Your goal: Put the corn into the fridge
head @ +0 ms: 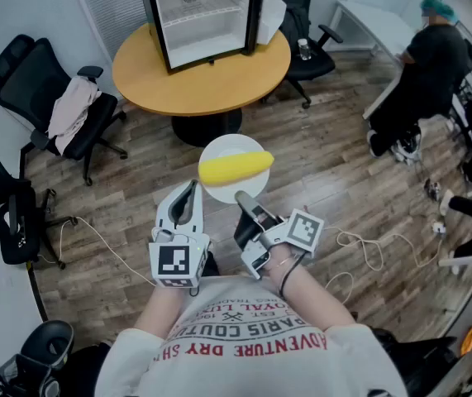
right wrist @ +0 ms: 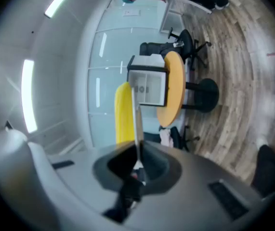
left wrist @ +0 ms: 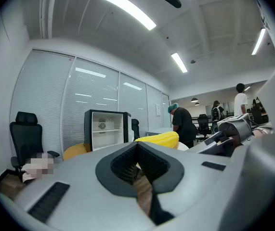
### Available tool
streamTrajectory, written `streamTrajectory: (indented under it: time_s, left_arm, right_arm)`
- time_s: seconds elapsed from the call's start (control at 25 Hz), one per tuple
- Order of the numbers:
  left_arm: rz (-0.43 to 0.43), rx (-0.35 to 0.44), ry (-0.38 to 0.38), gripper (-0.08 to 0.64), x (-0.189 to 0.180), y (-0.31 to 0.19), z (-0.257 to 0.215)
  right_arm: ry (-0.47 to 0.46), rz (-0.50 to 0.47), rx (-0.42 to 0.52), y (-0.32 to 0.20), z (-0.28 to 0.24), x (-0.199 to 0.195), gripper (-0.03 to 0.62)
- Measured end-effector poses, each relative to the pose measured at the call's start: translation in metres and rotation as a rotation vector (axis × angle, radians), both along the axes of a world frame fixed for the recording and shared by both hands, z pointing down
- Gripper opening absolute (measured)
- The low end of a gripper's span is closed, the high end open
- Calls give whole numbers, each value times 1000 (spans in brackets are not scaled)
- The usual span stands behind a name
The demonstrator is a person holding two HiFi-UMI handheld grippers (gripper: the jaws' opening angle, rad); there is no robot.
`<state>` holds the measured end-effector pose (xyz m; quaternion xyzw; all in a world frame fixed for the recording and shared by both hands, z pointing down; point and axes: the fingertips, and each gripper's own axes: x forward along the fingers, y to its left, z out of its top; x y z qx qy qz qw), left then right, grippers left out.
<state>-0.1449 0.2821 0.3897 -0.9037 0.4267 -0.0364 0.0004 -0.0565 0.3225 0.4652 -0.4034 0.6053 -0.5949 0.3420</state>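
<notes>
A yellow corn cob [head: 236,168] lies on a white plate [head: 216,146] held above the wooden floor, in front of my chest. My right gripper [head: 242,198] is shut on the plate's near rim. In the right gripper view the plate [right wrist: 137,117] runs edge-on out of the jaws, with the corn [right wrist: 124,112] beside it. My left gripper [head: 189,195] hangs just left of the plate, shut and empty. The left gripper view has the corn [left wrist: 159,139] past its closed jaws. A small black fridge [head: 202,15] stands open on the round orange table [head: 161,77] ahead.
Black office chairs [head: 50,106] stand at the left, one draped with cloth, and another [head: 306,48] behind the table. At the right, a person in a green cap [head: 421,73] bends over by a white desk [head: 372,23]. Cables [head: 368,246] trail across the floor.
</notes>
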Motion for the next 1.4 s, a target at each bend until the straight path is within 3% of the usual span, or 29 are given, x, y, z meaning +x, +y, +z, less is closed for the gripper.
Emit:
streamTrajectory:
  time_s: [0.72,1.2,1.4]
  left_arm:
    - [45,-49,22,25,-3,-21,19]
    - [146,-34,29,25,-18,-142,13]
    - [147,-45,17,25,-25,-174,20]
  right_arm:
    - [16,47,-17,-15,6,-4,38]
    - [4,163,-1,-126,3,-19,38]
    - [-10,173,1,-163,3,-24,38]
